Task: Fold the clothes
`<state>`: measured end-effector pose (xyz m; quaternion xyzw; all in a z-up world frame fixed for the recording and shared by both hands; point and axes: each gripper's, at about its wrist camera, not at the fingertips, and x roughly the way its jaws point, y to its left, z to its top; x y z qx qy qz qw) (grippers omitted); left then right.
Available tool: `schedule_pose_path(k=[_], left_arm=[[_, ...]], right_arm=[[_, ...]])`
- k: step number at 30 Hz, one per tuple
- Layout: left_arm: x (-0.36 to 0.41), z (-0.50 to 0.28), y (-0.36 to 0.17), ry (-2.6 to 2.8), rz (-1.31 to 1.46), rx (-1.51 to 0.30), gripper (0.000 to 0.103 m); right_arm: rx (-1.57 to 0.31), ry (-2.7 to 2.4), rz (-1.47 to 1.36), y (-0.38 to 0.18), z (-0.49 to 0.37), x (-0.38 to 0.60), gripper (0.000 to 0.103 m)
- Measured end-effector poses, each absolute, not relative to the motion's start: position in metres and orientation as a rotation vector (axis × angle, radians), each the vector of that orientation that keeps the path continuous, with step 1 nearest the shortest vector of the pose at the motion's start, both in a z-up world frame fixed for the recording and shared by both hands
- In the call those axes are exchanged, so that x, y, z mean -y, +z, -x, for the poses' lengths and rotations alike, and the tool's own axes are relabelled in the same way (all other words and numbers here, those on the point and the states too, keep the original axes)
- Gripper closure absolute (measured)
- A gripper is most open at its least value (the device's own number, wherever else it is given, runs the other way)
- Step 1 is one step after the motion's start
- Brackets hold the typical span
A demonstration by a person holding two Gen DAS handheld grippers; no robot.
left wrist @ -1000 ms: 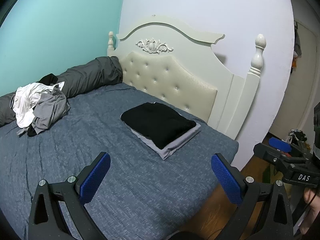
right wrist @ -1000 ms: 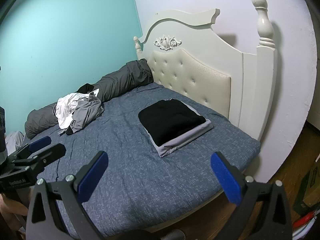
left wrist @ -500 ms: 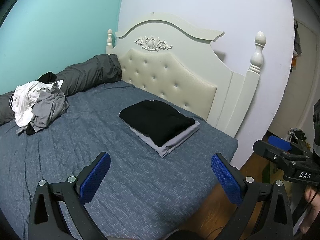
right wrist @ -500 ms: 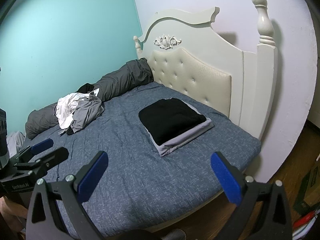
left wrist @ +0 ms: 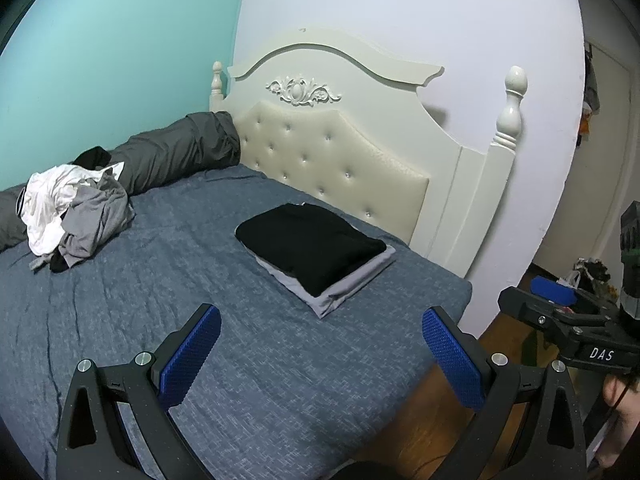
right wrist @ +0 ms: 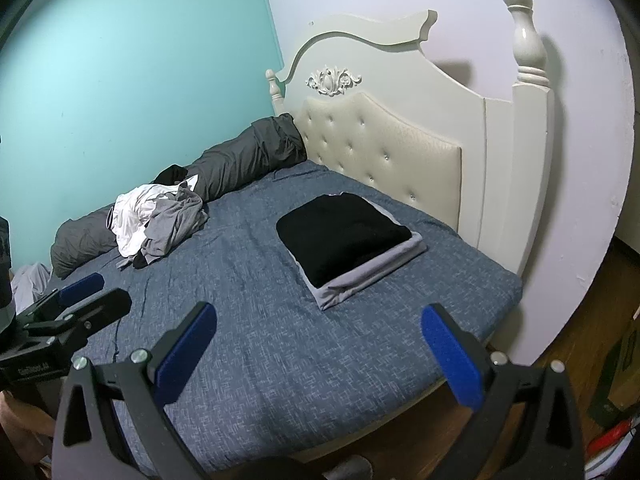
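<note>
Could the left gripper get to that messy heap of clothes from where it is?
Probably yes. The left gripper is open and empty, and only bare blue bedspread lies between it and the heap. The folded stack sits off to the side.

Home bedroom (bed (left wrist: 280,380), tufted headboard (left wrist: 332,156)).

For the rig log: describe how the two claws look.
Left claw and right claw match: black Y-shaped frames, silver screws, two fingers with textured blue pads. The right claw's side bears white letters "DAS"; the left's white print is too blurred to read.
</note>
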<state>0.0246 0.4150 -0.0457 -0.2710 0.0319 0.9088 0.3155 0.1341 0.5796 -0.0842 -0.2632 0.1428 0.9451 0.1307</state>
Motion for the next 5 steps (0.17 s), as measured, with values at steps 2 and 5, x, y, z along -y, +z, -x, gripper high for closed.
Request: schedule_pose_path(k=[2, 5], left_arm=[[-0.4154, -0.0240, -0.0457, 2.385, 0.717, -0.085, 0.000], [-0.4162, -0.0244, -0.0461, 2.384, 0.715, -0.086, 0.001]], right_arm=[[-0.414, 2.747, 0.763, -0.0840, -0.1341, -0.5791, 0.000], [-0.417, 2.744, 0.766, -0.0844, -0.1335, -0.5802, 0.000]])
